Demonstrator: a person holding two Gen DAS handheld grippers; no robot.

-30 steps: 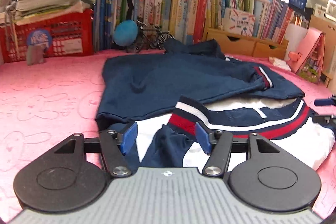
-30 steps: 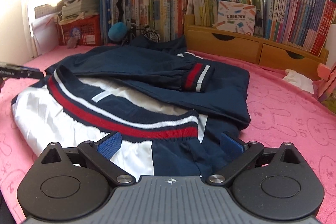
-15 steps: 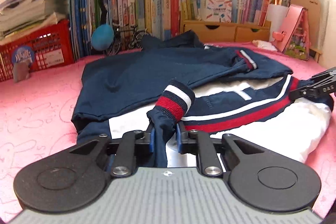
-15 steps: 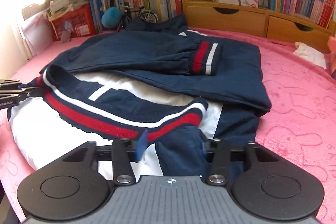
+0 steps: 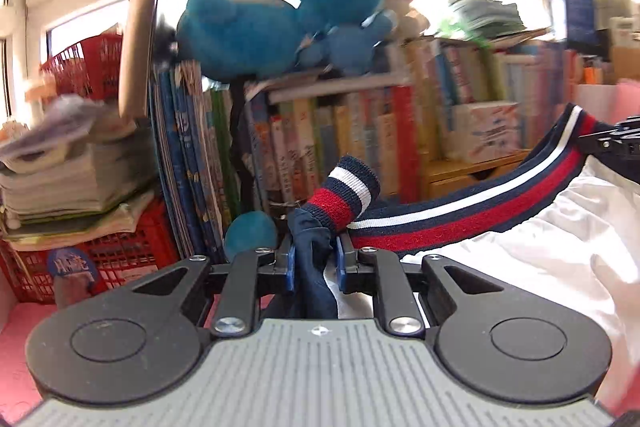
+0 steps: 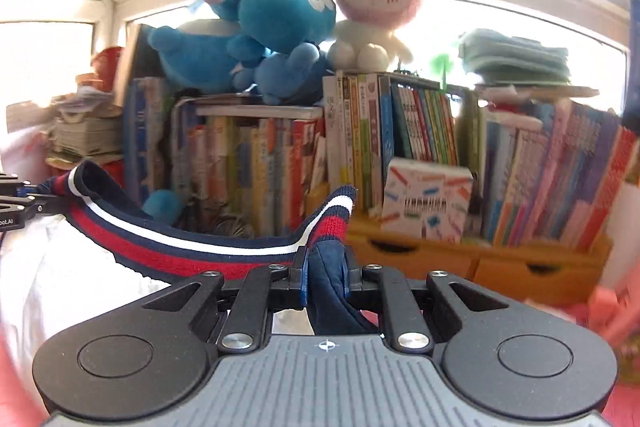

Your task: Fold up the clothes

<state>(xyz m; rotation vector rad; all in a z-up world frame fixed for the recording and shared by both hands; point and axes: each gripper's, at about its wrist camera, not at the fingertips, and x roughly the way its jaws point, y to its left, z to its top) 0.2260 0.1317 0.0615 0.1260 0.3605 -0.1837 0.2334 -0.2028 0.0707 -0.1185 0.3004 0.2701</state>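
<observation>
Since the earlier frame, the jacket hem (image 5: 460, 219) is lifted up, clamped by both left gripper (image 5: 314, 263) and right gripper (image 6: 326, 279) jaws.

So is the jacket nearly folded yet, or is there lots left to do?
Not nearly. Done so far: both grippers have a grip. The left gripper is shut on navy cloth by a striped cuff, and the right gripper is shut on the other end of the striped hem. In hand: the jacket hangs lifted between them. Left: laying it over into a fold and smoothing it.
</observation>
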